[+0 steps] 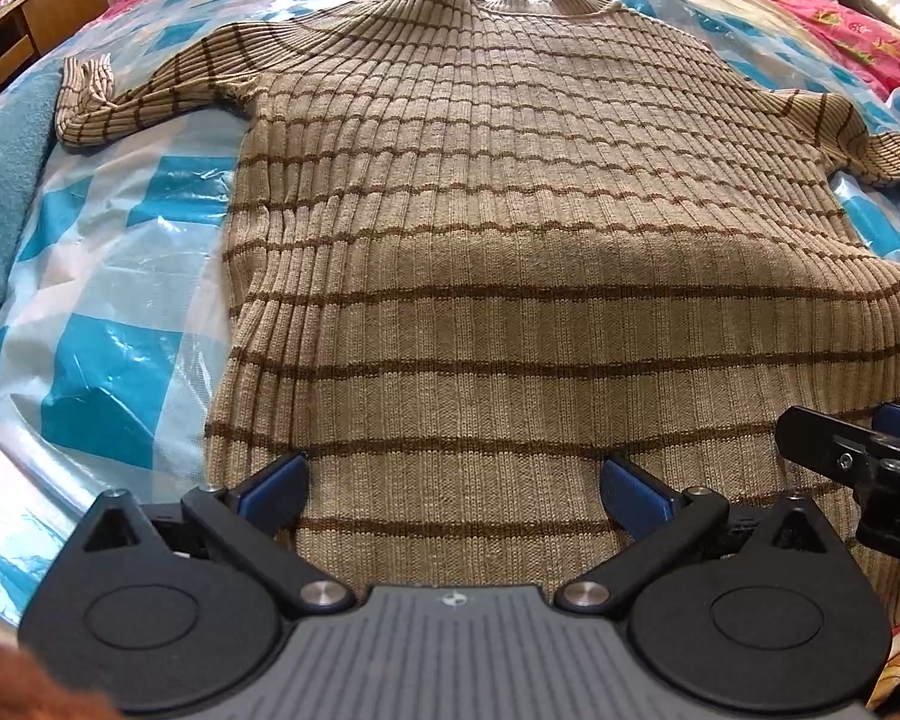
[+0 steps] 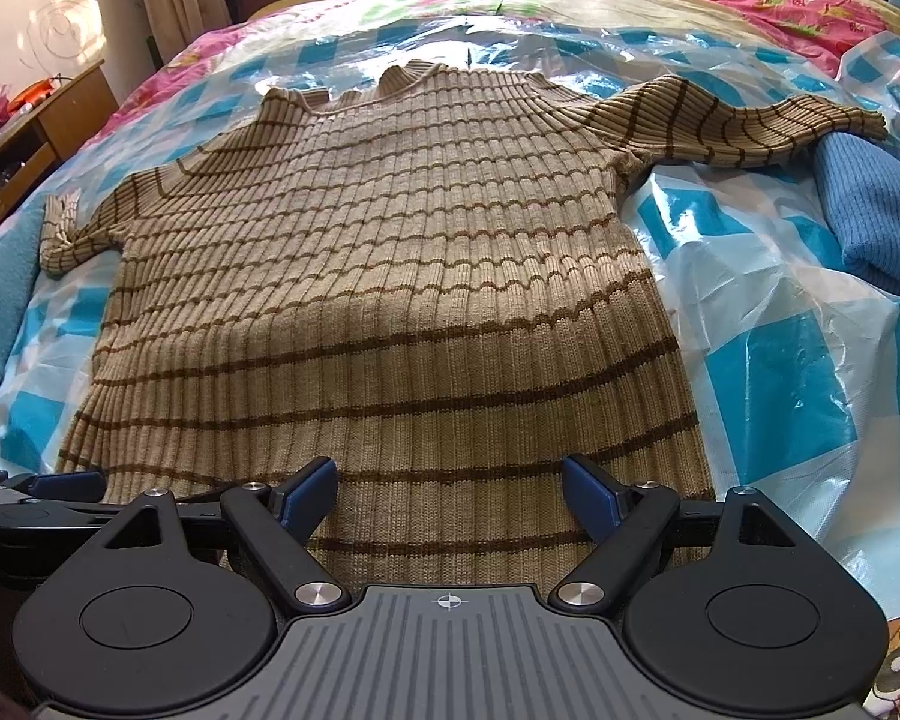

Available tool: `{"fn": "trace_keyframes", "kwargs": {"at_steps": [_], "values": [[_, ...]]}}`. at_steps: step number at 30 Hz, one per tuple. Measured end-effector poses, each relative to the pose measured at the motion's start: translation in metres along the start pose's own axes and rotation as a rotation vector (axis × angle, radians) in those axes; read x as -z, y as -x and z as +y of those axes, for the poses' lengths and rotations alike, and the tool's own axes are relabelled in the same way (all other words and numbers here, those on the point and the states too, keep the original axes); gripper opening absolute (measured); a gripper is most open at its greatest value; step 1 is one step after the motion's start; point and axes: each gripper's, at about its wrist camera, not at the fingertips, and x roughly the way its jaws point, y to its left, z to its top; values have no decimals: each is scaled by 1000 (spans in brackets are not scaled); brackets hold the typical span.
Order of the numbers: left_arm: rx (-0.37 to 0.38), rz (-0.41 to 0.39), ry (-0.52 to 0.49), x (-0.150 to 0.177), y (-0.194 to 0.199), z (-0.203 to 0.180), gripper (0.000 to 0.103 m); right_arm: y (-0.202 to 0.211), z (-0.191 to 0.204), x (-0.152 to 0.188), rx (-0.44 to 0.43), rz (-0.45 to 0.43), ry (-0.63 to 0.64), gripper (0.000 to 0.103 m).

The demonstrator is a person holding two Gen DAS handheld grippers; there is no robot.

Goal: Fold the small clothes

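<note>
Nearest in both views, the left tongs (image 1: 453,483) and the right tongs (image 2: 450,489) hang side by side over the hem end of a tan ribbed sweater (image 1: 510,252) with brown stripes. Both pairs are spread wide, blue pads clear of the knit, nothing pinched. The right tongs' tip shows at the right edge of the left view, so the two are just beside each other.

The sweater lies flat on a blue-and-white checked plastic sheet (image 2: 768,372) spread over the bed (image 2: 780,6). Its long axis runs straight away from the tongs: hem nearest, collar (image 2: 414,75) farthest. The left tongs sit nearer the hem's left corner, the right tongs nearer its right corner.

The left sleeve (image 1: 150,96) reaches out sideways with its cuff bunched. The right sleeve (image 2: 750,126) stretches outward, its end lying on a blue knit garment (image 2: 882,222). A teal towel (image 1: 0,204) lies at the left edge, near the left cuff.

By my judgement the body has open sheet on both sides for folding inward, but the right sleeve must come off the blue garment first. Beyond the collar, bare sheet leaves room.
</note>
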Motion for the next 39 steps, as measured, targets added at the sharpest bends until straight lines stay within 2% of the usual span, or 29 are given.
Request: {"fn": "trace_keyframes", "kwargs": {"at_steps": [12, 15, 22, 27, 31, 35, 39], "values": [[17, 2, 5, -2, 8, 3, 103, 5, -2, -2, -12, -15, -9, 84], [3, -37, -11, -2, 19, 2, 103, 10, -3, -5, -14, -34, -7, 84], [-28, -181, -43, -7, 54, 1, 103, 23, -9, -16, -34, -78, -13, 84], [10, -230, -47, -24, 66, -1, 103, 29, -19, -30, -44, -102, -25, 84], [28, -263, -72, -41, 69, -14, 103, 35, -35, -47, -25, -152, -36, 84], [60, -285, -99, -63, 67, -34, 103, 35, -68, -70, -21, -184, -107, 83], [101, -305, -132, -87, 62, -61, 103, 31, -110, -97, 64, -230, -157, 81]]}}
